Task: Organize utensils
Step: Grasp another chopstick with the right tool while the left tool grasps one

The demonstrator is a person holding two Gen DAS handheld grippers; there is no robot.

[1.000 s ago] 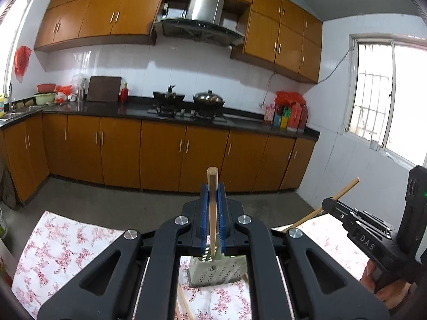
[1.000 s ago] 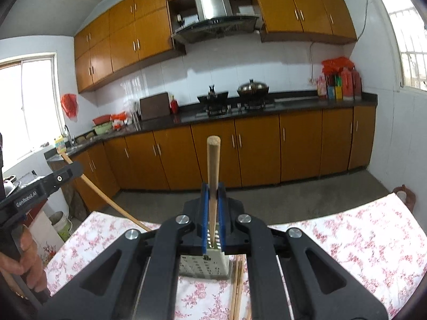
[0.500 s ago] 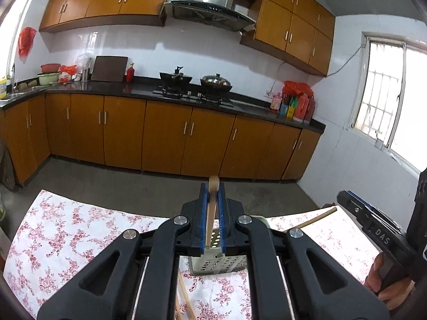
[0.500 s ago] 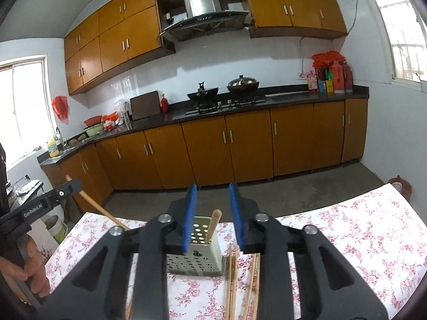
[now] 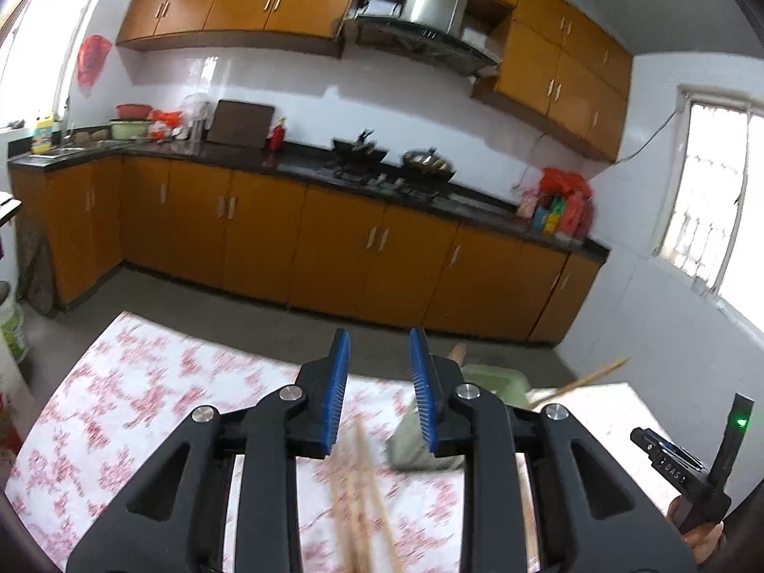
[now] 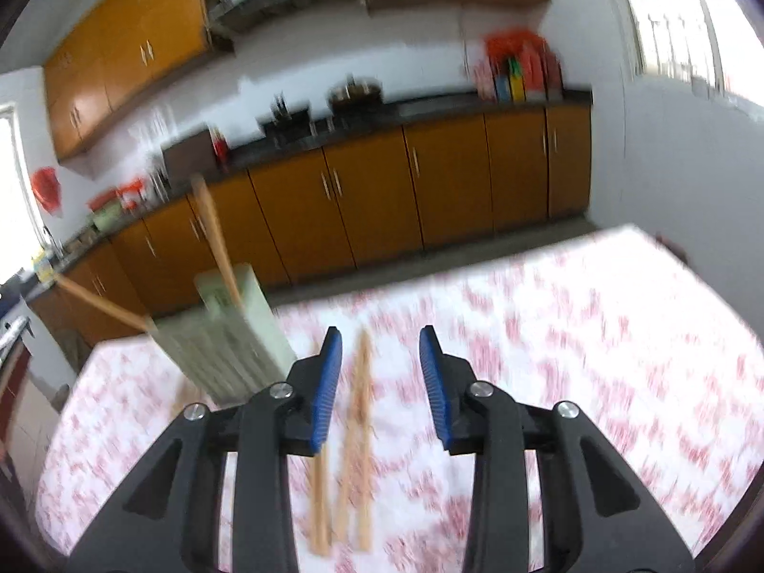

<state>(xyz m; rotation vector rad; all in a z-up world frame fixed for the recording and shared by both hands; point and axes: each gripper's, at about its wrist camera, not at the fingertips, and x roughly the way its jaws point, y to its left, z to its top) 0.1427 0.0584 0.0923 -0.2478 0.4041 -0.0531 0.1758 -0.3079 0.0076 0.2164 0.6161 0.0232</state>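
We hold our left gripper (image 5: 377, 391) above the flowered tablecloth (image 5: 157, 396), its blue pads apart and opening, with nothing pressed between them. Below and past the pads, loose wooden chopsticks (image 5: 355, 492) lie on the cloth, blurred, running toward us. The pale green perforated holder (image 5: 496, 379) stands just right of the right pad, partly hidden behind it; a wooden stick (image 5: 457, 351) pokes up from it and another stick (image 5: 589, 377) leans out to the right. At the far right edge our other hand (image 5: 702, 532) grips the black handle of its tool.

Our right gripper (image 6: 380, 384) also hangs over the cloth (image 6: 573, 344) with its pads parted and opening, gripping nothing. A bundle of chopsticks (image 6: 360, 410) lies on the cloth directly in line between the pads, beneath them; we cannot tell through the blur whether the pads reach them. The holder (image 6: 229, 329) stands to the left, touching or just beside the left finger, with one stick (image 6: 215, 234) upright in it and another (image 6: 102, 303) slanting out leftward.

Orange cabinets (image 5: 334, 248) and a dark counter (image 5: 305, 167) fill the background.
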